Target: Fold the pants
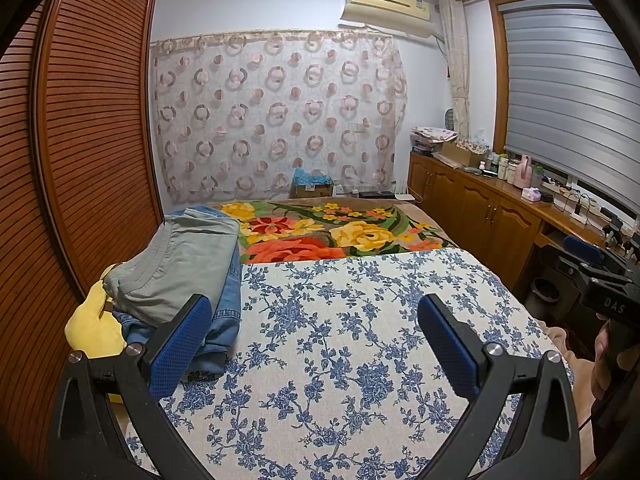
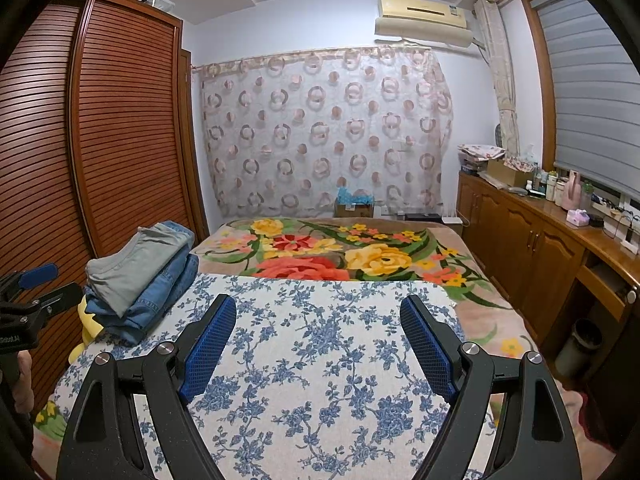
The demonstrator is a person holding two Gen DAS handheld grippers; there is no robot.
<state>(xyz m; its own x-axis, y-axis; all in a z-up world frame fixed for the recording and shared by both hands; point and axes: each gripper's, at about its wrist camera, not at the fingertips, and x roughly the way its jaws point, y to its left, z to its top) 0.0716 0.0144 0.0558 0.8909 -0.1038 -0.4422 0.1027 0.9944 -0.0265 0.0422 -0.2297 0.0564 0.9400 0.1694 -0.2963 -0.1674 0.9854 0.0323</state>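
Left tongs (image 1: pixel 314 316): jaws spread wide, blue pads facing each other with nothing between them; held above the blue-flowered cloth (image 1: pixel 360 340); seen from the right wrist view at the far left edge (image 2: pixel 38 280), carried by a hand (image 2: pixel 22 376)
Right tongs (image 2: pixel 318 318): jaws wide apart, gripping nothing; only the patterned cloth shows in the gap; seen from the left wrist view at the right edge (image 1: pixel 588 268), with a hand (image 1: pixel 608 364) below it
Pants: a folded stack at the left side of the bed, near the wardrobe (image 1: pixel 88 120); grey-green pants (image 1: pixel 180 264) lie on top; blue jeans (image 1: pixel 226 312) lie underneath, their edges sticking out towards the cloth; the stack rests partly on the cloth's left border
Yellow item (image 1: pixel 94 328): soft, pressed under the left end of the stack; what it is I cannot tell
Bed: covered by a blanket with large orange and yellow flowers (image 1: pixel 340 228); the blue-flowered cloth is spread flat over its near part
Far wall: a sheer curtain with ring patterns (image 1: pixel 276 116); an air conditioner (image 1: pixel 388 4) above it
Right side: a wooden bench (image 1: pixel 480 204) carrying bottles and boxes, below a window with a grey blind (image 1: pixel 568 92)
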